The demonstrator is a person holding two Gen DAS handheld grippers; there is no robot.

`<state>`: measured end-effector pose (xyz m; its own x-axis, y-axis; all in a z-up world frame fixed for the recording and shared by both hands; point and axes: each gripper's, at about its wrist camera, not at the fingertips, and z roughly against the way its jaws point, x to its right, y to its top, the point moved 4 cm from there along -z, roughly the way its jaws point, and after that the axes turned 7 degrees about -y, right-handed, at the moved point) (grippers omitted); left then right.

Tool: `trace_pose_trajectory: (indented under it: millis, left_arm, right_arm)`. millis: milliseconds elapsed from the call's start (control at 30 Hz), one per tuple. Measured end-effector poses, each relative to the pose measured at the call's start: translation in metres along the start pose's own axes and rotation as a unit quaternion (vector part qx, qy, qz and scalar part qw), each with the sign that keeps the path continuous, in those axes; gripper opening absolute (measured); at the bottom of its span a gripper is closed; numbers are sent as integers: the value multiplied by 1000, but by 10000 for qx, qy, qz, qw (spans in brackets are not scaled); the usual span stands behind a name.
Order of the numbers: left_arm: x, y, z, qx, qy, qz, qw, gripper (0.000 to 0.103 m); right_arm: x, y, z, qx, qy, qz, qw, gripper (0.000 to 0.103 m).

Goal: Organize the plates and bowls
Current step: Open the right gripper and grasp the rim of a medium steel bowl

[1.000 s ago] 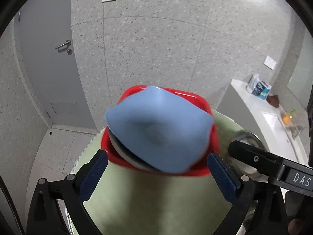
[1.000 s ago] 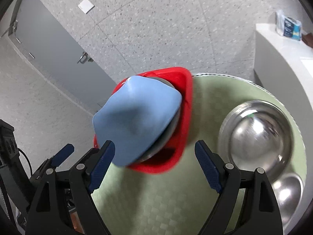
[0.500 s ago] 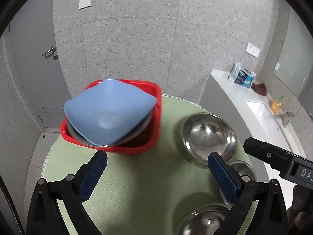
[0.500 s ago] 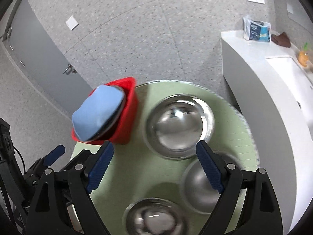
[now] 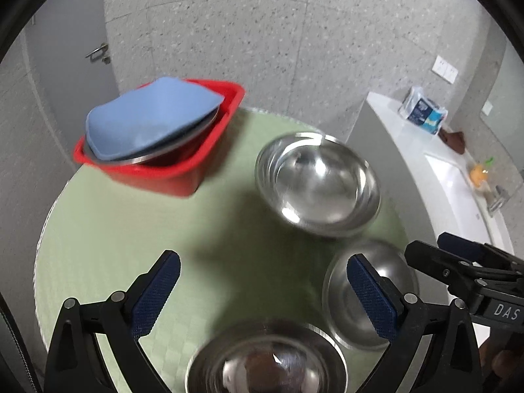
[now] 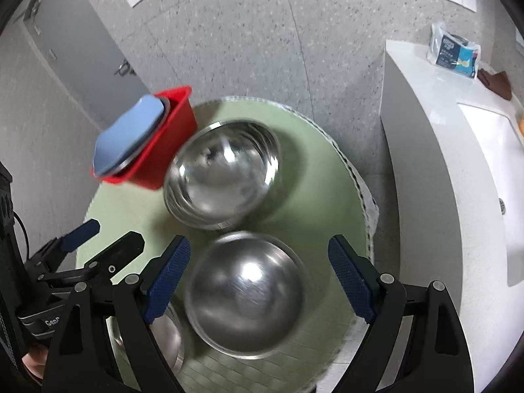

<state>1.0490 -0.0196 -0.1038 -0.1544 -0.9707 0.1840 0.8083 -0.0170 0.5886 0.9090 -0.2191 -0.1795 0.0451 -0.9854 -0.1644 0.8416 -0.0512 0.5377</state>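
Note:
A red bin [image 5: 183,177] at the table's far left holds a blue plate [image 5: 147,121] lying on a steel dish. Three steel bowls stand on the green mat [image 5: 114,229]: a large one [image 5: 317,183], a mid-sized one [image 5: 357,314] and a near one [image 5: 265,363]. My left gripper [image 5: 262,294] hangs open above the mat, with nothing between its fingers. My right gripper [image 6: 258,285] is open too, its fingers spread either side of the mid-sized bowl [image 6: 245,294] without touching it. The large bowl [image 6: 222,173] and the red bin [image 6: 170,144] lie beyond it.
A white counter with a sink [image 6: 458,163] curves along the table's right side and carries a tissue pack [image 6: 453,50]. A grey door [image 5: 65,49] stands behind the bin. The round table's edge [image 6: 366,203] is close to the counter.
Both grippers have swung away from the red bin toward the bowls and sunk slightly. The bin slid from the middle of each view to the upper left. Both stayed open.

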Motion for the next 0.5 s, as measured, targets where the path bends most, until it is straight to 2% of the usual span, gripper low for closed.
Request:
trace_pose_trajectory:
  millis: [133, 267, 500]
  left_arm:
    - [5, -16, 11, 28, 266, 61, 9996, 100]
    - [3, -35, 24, 40, 470, 218, 9987, 100]
    - [-12, -67, 48, 51, 558, 402, 9976, 100]
  right_arm:
    - [-4, -15, 0, -62, 209, 166, 9996, 88]
    - [-27, -30, 3, -114, 408, 394, 9983, 88]
    - [-64, -63, 14, -63, 425, 702, 9966, 88]
